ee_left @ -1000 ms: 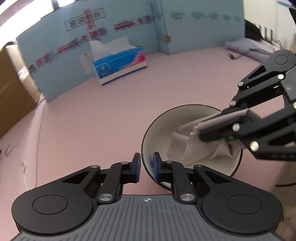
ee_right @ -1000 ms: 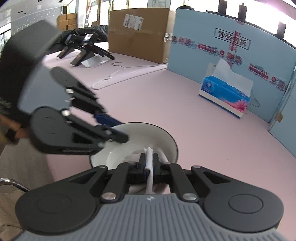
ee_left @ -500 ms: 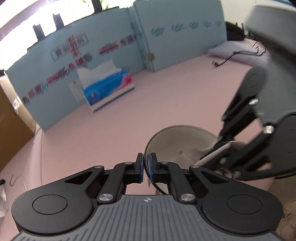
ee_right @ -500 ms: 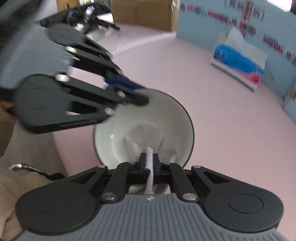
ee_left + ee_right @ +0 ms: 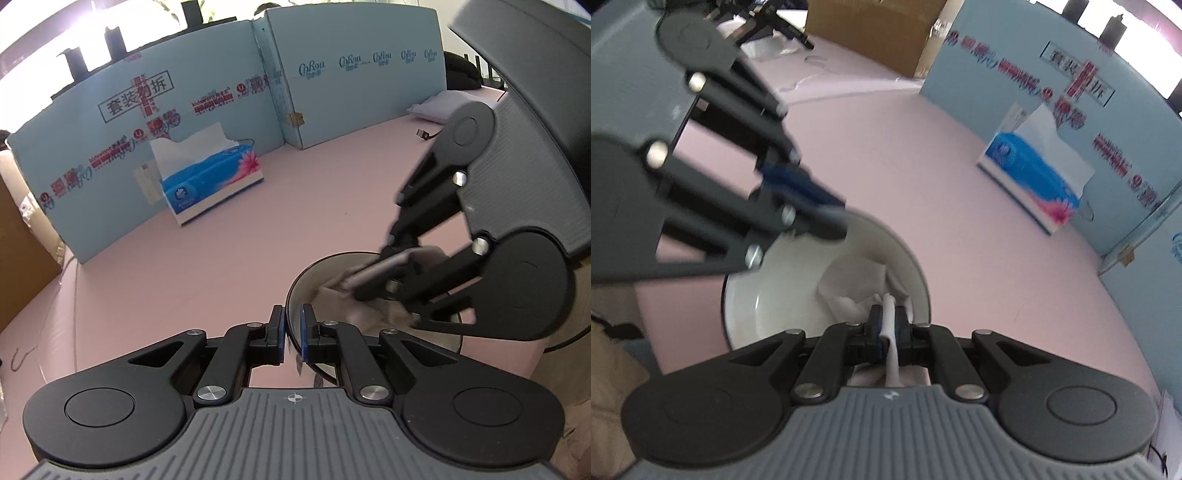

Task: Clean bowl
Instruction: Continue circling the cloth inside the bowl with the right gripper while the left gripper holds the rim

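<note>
Bowl (image 5: 306, 284), lower right of the left view, now tilts further, its rim clamped by the left gripper (image 5: 292, 330); right gripper (image 5: 888, 324), pinching tissue (image 5: 849, 291), has swept across inside, so wiping is underway.

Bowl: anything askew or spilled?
Bowl is tipped, held up by the left gripper clamped on its rim while the right gripper wipes inside with a tissue. No spill or damage visible.

Pink tabletop (image 5: 229, 258), blue printed panels (image 5: 354, 85) (bright backlight)
</note>
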The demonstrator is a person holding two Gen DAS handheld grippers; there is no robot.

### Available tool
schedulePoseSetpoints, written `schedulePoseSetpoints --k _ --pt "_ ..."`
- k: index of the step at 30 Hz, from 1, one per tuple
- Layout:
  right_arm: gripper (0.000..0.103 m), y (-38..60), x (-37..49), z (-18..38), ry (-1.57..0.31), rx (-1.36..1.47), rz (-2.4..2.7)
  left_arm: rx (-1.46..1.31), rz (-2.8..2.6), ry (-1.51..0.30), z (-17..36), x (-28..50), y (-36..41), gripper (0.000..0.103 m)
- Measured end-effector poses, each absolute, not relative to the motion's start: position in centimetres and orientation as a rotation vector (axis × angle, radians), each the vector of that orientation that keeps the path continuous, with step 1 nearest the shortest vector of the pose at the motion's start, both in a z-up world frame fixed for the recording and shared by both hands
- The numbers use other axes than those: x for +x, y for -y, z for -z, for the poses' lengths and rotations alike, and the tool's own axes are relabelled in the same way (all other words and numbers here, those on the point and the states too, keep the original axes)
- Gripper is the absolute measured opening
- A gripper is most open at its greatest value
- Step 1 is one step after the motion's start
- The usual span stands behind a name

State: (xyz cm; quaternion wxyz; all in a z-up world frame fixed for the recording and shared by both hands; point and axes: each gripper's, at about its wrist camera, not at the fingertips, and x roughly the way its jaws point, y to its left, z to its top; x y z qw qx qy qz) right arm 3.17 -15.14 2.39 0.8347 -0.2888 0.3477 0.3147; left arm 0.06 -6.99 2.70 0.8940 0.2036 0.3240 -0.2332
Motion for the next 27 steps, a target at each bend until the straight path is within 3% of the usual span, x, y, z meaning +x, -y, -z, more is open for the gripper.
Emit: schedulePoseSetpoints --k 6,23,27 --pt "0.005 14.4 3.2 -3.0 -0.695 -0.624 -0.685 0.399 0.485 -0.675 -2.6 0.2 6.5 0.013" --pt "0.006 16.5 2.8 -2.1 -0.859 -0.545 -0.672 0.377 0.493 -0.693 -1.9 1.2 6.1 0.013" --pt "0.006 16.4 2.4 -2.6 -0.840 -0.478 -0.687 0.342 0.481 -0.722 -1.4 1.9 5.8 0.018"
